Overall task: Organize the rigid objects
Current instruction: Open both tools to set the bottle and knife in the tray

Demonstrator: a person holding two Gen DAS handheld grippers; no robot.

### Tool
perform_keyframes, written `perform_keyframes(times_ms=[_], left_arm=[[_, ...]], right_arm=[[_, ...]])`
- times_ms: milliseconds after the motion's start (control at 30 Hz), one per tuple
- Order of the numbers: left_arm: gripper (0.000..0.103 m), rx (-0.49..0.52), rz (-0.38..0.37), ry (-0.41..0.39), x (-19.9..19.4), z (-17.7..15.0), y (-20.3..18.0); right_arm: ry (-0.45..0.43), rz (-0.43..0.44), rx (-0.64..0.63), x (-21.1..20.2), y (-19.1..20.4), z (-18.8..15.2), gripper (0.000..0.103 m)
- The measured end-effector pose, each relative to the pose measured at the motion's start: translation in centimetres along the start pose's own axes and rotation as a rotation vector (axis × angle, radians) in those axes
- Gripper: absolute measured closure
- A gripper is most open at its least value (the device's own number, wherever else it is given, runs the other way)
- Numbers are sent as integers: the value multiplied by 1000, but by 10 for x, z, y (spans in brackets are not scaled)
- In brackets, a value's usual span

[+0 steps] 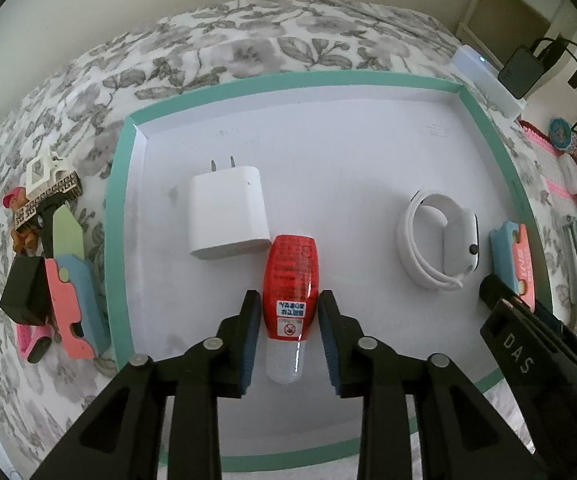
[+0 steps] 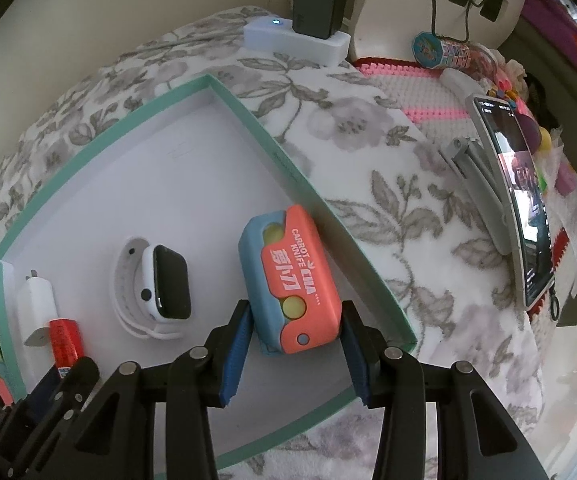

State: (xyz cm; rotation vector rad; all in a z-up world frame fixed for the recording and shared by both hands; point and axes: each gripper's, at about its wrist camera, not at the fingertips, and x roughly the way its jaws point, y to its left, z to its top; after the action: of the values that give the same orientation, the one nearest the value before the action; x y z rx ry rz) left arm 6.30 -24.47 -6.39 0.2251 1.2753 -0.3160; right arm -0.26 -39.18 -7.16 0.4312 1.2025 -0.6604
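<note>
A shallow teal-rimmed tray (image 1: 116, 216) with a white floor lies on a floral blanket. In it rest a white plug charger (image 1: 228, 216), a white smartwatch (image 1: 440, 240) and a red bottle with a clear cap (image 1: 288, 268). My left gripper (image 1: 288, 300) points down over the bottle, one pad on each side, with a thin gap showing at both; the bottle lies on the tray floor. In the right wrist view my right gripper (image 2: 294, 312) is shut on a blue and coral carrot knife toy (image 2: 292, 280), which sits against the tray's right wall (image 2: 300, 168).
Left of the tray lies a pile: a second coral and blue knife toy (image 1: 72, 300), a black box (image 1: 24, 292), a white hair clip (image 1: 48, 172). Beyond the tray are a white power strip (image 2: 296, 40) with a black adapter and a phone on a stand (image 2: 524, 200).
</note>
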Motion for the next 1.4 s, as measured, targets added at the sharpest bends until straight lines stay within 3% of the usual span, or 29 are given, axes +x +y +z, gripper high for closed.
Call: perform_keyframes(times_ms=[67,267,333,767,833,1000,1100,1200,1300,1400], left_arm=[[59,-3,-3,-6,-2,1,0],[58,-19,-5,-24,-9,5,4],[58,-26,-3,-34,-12,5,7],[55,-134,18,-100,-28,6,31],[43,-148,24,-106,-29,7,35],[40,-175,36,-109,-29,7,41],[31,-189,63,-116,-29,6,45],[29,-209,86,-124,-29,7,51],[18,-236,119,-130,-29,6,57],[18,-265,160,-138,-29,5,65]], right_arm=[[-3,-9,-5,-1,1,-1,56],[-27,-24,-11,-5,0,1,54],[-47,-32,-13,-9,0,1,48],[-159,-7,-4,-31,1,8,48],[-171,6,-23,-33,5,9,48],[-190,31,-70,-36,17,8,48],[-196,51,-92,-37,23,6,37],[-199,66,-124,-38,30,4,35],[-204,74,-157,-38,37,2,27],[-205,82,-182,-38,42,0,24]])
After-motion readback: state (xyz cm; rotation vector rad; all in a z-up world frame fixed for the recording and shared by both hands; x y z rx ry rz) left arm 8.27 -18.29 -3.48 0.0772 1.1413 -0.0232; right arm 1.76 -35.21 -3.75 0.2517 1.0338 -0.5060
